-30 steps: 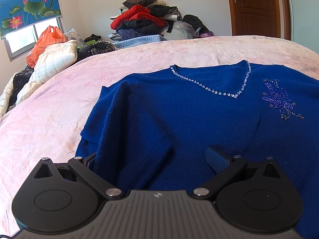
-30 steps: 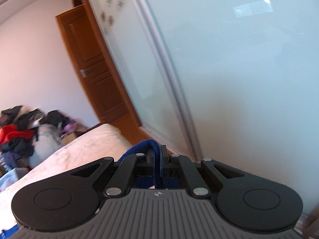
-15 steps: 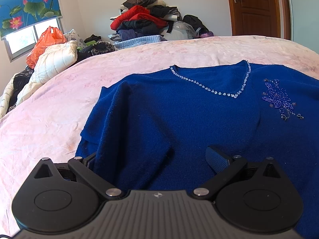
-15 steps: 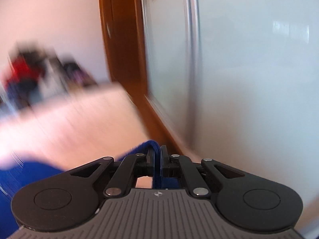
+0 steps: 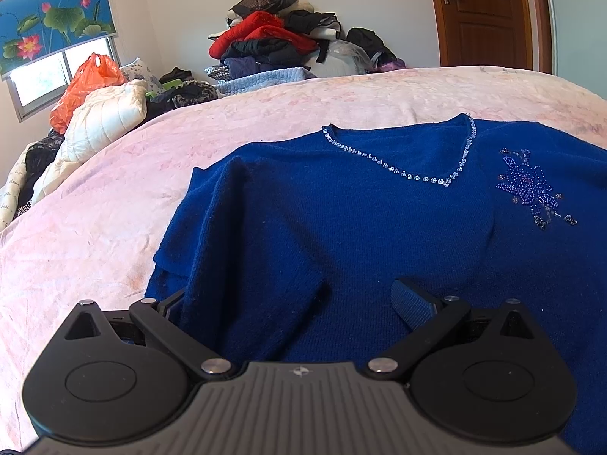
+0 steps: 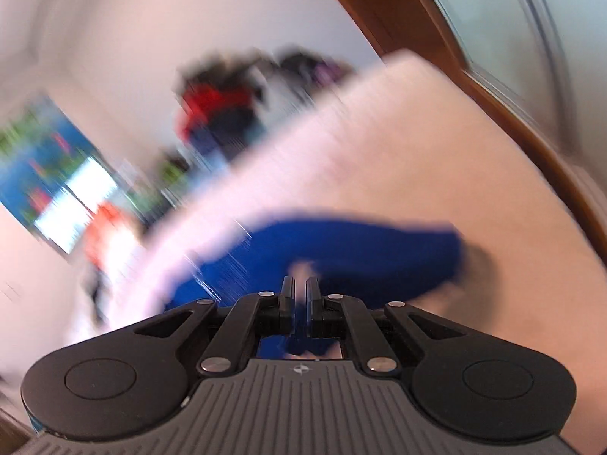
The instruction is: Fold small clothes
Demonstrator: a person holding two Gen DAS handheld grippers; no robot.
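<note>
Blue sweater (image 5: 341,227) lay spread on pink bedspread (image 5: 114,197), one sleeve folded across body. L gripper (image 5: 292,299) sat low at sweater's near edge, fingers wide apart, fabric bunched between them. R gripper (image 6: 299,295): fingers nearly together, narrow gap; view badly blurred, cannot tell if cloth was pinched. Clothes pile (image 5: 280,45) beyond bed.

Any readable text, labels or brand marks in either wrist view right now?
No readable words or numbers in either view.
Small star-like emblem, no lettering, on the left gripper's grey ribbed body.
Dark script on the white fabric at the pink bedspread's left edge: too small to read.
Right wrist view: motion-blurred.
</note>
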